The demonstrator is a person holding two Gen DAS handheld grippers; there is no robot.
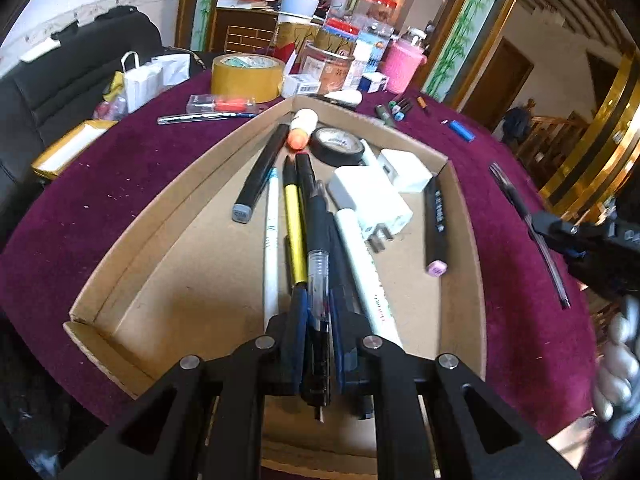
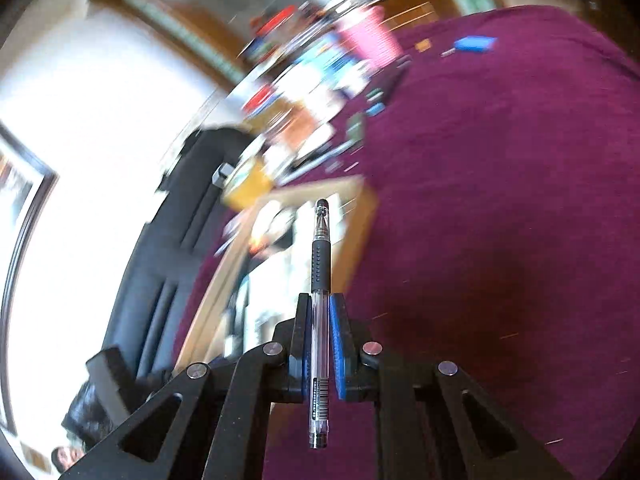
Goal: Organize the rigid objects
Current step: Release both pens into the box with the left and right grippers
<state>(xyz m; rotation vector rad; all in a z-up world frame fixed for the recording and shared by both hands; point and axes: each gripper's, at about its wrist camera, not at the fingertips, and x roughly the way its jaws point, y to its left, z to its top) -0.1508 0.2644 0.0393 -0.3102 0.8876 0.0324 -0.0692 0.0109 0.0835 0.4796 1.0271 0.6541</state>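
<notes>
A shallow cardboard tray [image 1: 132, 236] lies on the purple tablecloth, holding several pens, markers, white chargers [image 1: 372, 200] and a black tape roll [image 1: 338, 145]. My left gripper [image 1: 318, 308] is shut on a black pen with a clear cap [image 1: 318, 276], held low over the tray's near end. My right gripper [image 2: 320, 312] is shut on a clear gel pen with a black grip [image 2: 320, 272], held above the cloth to the right of the blurred tray [image 2: 360, 216]. The right gripper also shows in the left wrist view [image 1: 560, 228], holding its pen [image 1: 524, 216].
Loose on the cloth beyond the tray: a blue battery [image 1: 462, 130], several small markers [image 1: 394, 109], a pen [image 1: 204, 118], a screwdriver pack [image 1: 222, 102] and a tan tape roll [image 1: 246, 76]. Boxes, jars and a pink cup [image 1: 402, 66] crowd the far edge. A black sofa [image 1: 60, 80] stands left.
</notes>
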